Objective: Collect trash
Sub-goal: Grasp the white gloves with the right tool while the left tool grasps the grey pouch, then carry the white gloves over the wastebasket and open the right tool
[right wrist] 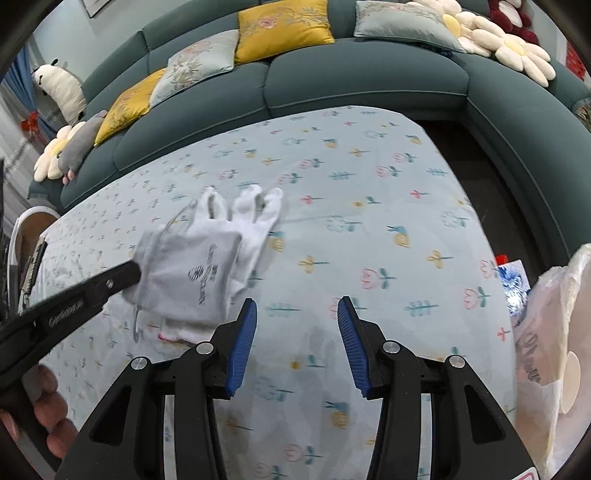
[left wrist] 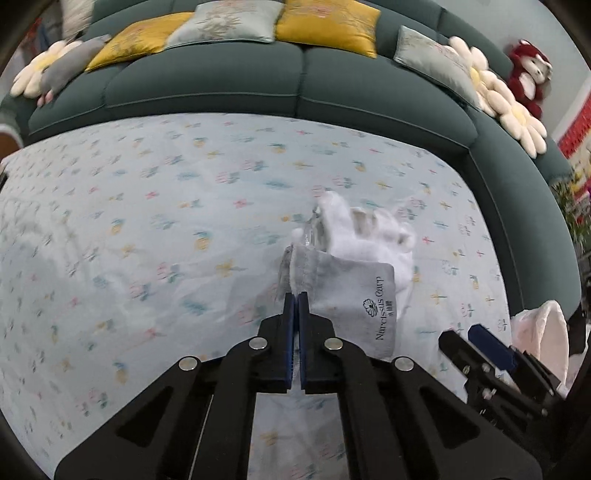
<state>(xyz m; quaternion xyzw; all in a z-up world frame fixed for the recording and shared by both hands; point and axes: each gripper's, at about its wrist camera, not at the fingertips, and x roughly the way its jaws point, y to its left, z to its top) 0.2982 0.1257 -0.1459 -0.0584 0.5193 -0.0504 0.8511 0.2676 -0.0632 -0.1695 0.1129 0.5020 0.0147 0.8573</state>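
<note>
My left gripper (left wrist: 296, 295) is shut on the edge of a small grey drawstring pouch (left wrist: 351, 295) printed "Narcissus Carp", held over the flowered tablecloth (left wrist: 147, 221). White gloves (left wrist: 369, 236) lie bunched under and beyond the pouch. In the right wrist view the pouch (right wrist: 188, 273) and gloves (right wrist: 255, 214) are to the left, with the left gripper's arm reaching them. My right gripper (right wrist: 297, 306) is open and empty, just right of the pouch, above the cloth. A whitish plastic bag (right wrist: 550, 332) sits at the right edge; it also shows in the left wrist view (left wrist: 543, 332).
A dark green curved sofa (left wrist: 295, 85) wraps around the table's far side and right, with yellow and pale cushions (left wrist: 325, 22), flower-shaped pillows (left wrist: 506, 103) and a red plush toy (left wrist: 528, 74). A blue-patterned packet (right wrist: 513, 284) lies by the bag.
</note>
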